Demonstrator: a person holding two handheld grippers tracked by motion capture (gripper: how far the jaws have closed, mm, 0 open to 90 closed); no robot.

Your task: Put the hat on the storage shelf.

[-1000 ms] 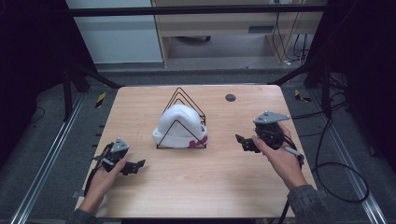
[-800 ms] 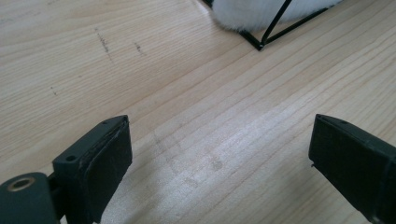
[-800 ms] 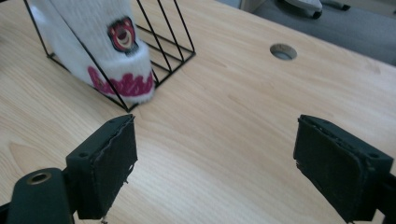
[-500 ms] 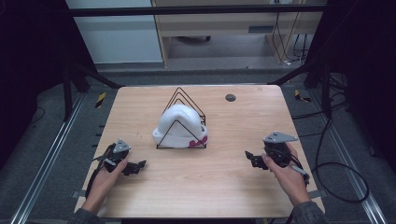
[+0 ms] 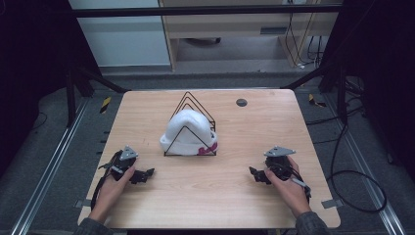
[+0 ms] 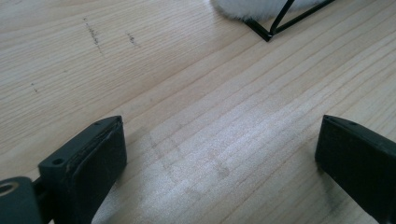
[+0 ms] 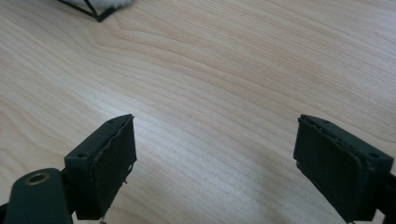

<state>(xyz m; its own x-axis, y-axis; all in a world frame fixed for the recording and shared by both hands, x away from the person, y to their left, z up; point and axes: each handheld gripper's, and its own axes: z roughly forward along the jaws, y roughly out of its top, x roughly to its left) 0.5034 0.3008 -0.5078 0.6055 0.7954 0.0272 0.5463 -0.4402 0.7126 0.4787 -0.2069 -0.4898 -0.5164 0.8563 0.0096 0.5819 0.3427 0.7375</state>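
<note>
Wooden table (image 5: 205, 196), grained | fluffy white cap (image 5: 188, 131) in triangular wire rack (image 5: 195, 105) | left claw (image 5: 144, 174), right claw (image 5: 255, 175): agape, empty

Light wood table (image 5: 220, 196): black wire rack (image 5: 192, 128) w/ white cap (image 5: 186, 129) mid, dark disc (image 5: 241, 102) far side.

No readable text, label, brand, number or sign on anything on table (image 5: 293, 127).
</note>
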